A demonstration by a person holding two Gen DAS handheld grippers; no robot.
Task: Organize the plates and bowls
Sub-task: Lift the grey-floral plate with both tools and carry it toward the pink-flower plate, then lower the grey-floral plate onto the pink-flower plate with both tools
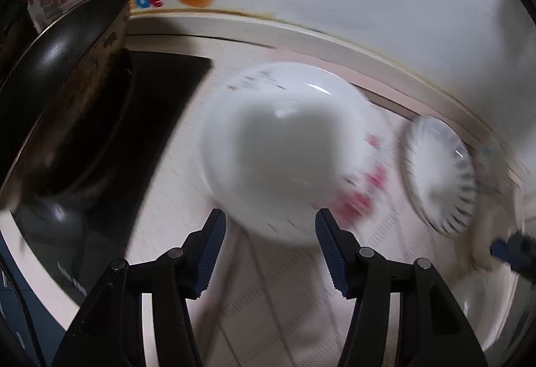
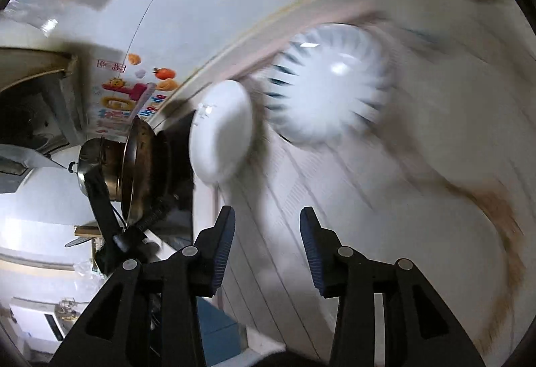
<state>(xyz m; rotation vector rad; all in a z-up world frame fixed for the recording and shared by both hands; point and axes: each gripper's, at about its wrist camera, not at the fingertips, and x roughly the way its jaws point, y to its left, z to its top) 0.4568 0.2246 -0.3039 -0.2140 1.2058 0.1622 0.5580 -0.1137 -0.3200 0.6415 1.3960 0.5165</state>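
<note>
White bowl (image 1: pixel 288 156): on countertop (image 1: pixel 268 300) beside stove, directly ahead of left gripper (image 1: pixel 270 243), the nearer, jaws wide, empty; fluted plate (image 2: pixel 330 87) by back edge, ahead of right gripper (image 2: pixel 267 241), wide, empty

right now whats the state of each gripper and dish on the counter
left gripper: open, empty
right gripper: open, empty
white bowl: on the counter, not gripped, blurred
ribbed plate: on the counter, not gripped
frying pan: on the black stove
</note>
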